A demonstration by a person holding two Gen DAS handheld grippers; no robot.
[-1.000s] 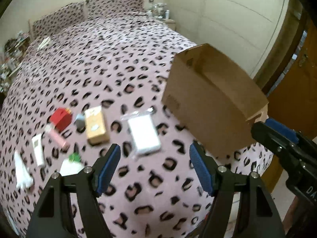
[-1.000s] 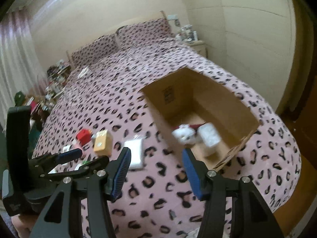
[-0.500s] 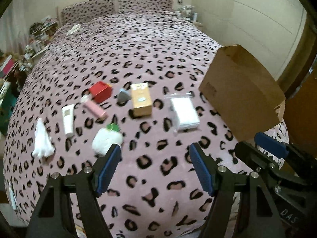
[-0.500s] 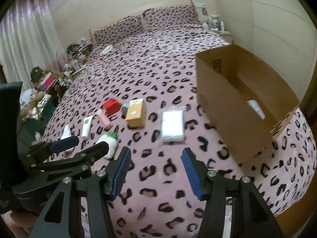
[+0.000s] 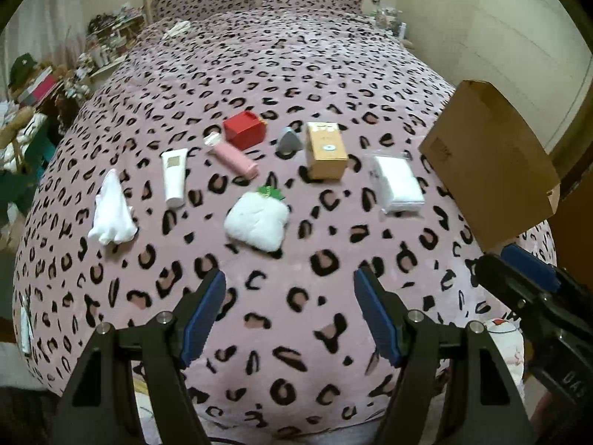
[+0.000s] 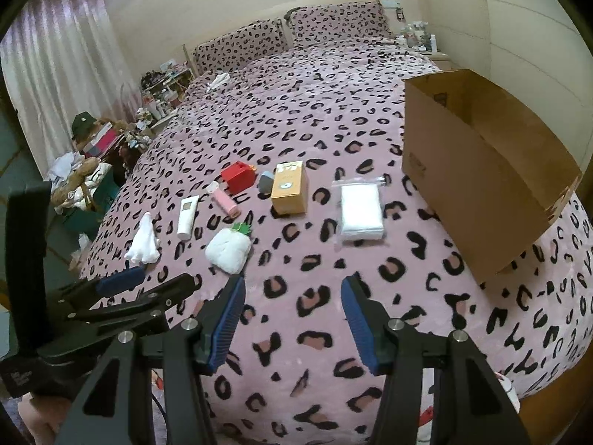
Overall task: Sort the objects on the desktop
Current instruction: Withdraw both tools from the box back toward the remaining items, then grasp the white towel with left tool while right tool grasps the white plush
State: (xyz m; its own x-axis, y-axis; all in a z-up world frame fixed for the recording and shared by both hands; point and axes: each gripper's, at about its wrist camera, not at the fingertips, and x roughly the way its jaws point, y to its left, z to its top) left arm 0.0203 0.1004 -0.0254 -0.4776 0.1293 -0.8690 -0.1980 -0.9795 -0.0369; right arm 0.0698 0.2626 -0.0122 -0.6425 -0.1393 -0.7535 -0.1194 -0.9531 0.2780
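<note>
Both hands have swung left from the cardboard box (image 6: 481,170) on the right; left gripper (image 5: 289,315) and right gripper (image 6: 292,319), spread and empty, now face the white plush (image 5: 257,218) nearby, probably next.

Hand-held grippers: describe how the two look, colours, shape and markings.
Both alike: the left hand-held gripper and the right hand-held gripper have black angular frames with cut-outs, silver bolts and two fingers with ribbed blue pads. White lettering marks the bodies, too small to read.
</note>
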